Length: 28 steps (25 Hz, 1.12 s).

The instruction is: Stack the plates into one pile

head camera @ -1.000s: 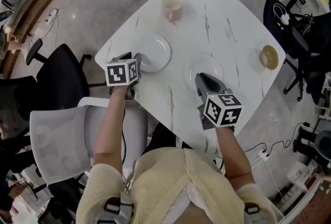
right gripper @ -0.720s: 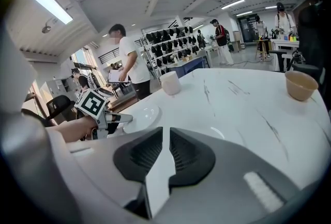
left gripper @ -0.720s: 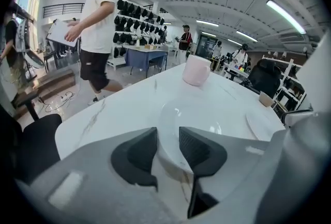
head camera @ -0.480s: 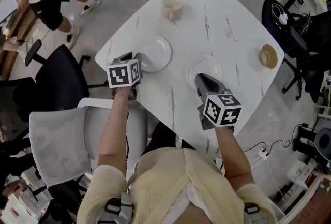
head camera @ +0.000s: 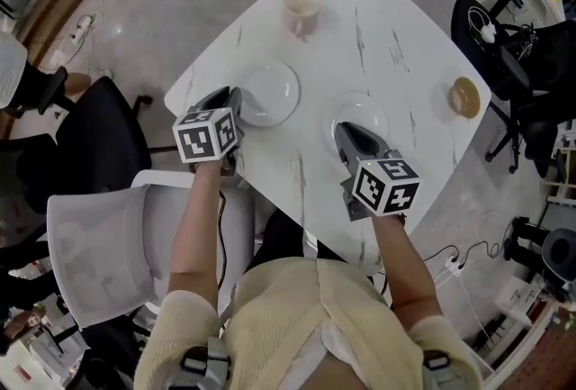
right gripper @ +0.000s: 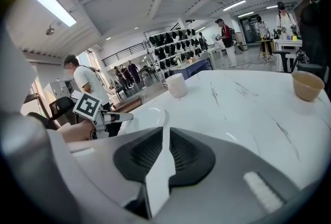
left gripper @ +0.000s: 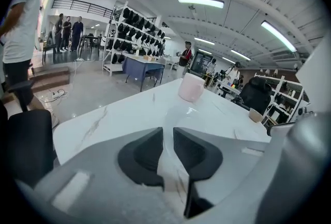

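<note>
Taking the pink cup (head camera: 301, 13) on the white marbled counter (head camera: 396, 37) as the marker: nearer than the cup and slightly left of it, the left plate (head camera: 270, 89), lying flat. Nearer than the cup and to its right, the right plate (head camera: 367, 112), also flat and well apart from the first, so 2 plates not yet in 1 pile. Far right of the cup, close to the counter's edge, a brown bowl (head camera: 467, 96). At the left plate's rim on the side away from the cup, the left gripper (head camera: 234, 98), with jaws just drawn in from a wider gape and pinching that rim, seen as a thin white edge in the narrow slot of the left gripper view. At the right plate's rim, again on the side away from the cup, the right gripper (head camera: 346, 129), with jaws clenched on the rim, seen as a white strip straight through the slit in the right gripper view. Both tilted down toward the counter, each topped with a marker cube. Off the counter, nearer than the cup and to its left, a white mesh chair (head camera: 99, 235) beside a black office chair (head camera: 99, 145). Far behind the cup in the left gripper view, shelving racks (left gripper: 134, 31).
</note>
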Tool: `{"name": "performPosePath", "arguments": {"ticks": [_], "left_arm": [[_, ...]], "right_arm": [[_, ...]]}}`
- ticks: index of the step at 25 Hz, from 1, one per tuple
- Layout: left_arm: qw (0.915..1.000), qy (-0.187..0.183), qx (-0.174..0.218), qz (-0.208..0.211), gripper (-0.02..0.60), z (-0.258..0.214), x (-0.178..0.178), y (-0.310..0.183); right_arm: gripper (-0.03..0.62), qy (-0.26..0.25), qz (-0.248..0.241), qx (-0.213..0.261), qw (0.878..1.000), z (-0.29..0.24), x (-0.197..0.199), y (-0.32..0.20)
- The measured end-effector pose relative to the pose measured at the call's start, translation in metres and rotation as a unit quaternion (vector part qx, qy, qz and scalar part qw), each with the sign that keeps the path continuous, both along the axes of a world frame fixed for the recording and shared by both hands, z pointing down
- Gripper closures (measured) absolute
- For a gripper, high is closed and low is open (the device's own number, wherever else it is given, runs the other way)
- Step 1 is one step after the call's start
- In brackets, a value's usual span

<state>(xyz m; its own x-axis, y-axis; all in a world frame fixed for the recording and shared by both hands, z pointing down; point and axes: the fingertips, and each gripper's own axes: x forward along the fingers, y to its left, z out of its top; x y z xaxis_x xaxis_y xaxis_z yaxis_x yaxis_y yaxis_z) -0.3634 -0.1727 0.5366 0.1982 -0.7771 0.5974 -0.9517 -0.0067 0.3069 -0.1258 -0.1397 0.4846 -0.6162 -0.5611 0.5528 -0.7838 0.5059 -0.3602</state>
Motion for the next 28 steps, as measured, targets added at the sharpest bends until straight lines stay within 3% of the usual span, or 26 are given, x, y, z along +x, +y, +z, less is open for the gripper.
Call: {"name": "performPosePath", "arguments": {"ticks": [17, 28], "left_arm": [[0.9971, 0.041, 0.062, -0.019, 0.551, -0.035, 0.0, 0.013], [0.9888, 0.086, 0.121, -0.01, 0.568, -0.066, 0.007, 0.028]], "right_arm": [[0.453, -0.032, -0.104, 0.041, 0.993, -0.018, -0.034, -0.022], [0.45, -0.047, -0.172, 0.032, 0.983, -0.016, -0.075, -0.032]]}}
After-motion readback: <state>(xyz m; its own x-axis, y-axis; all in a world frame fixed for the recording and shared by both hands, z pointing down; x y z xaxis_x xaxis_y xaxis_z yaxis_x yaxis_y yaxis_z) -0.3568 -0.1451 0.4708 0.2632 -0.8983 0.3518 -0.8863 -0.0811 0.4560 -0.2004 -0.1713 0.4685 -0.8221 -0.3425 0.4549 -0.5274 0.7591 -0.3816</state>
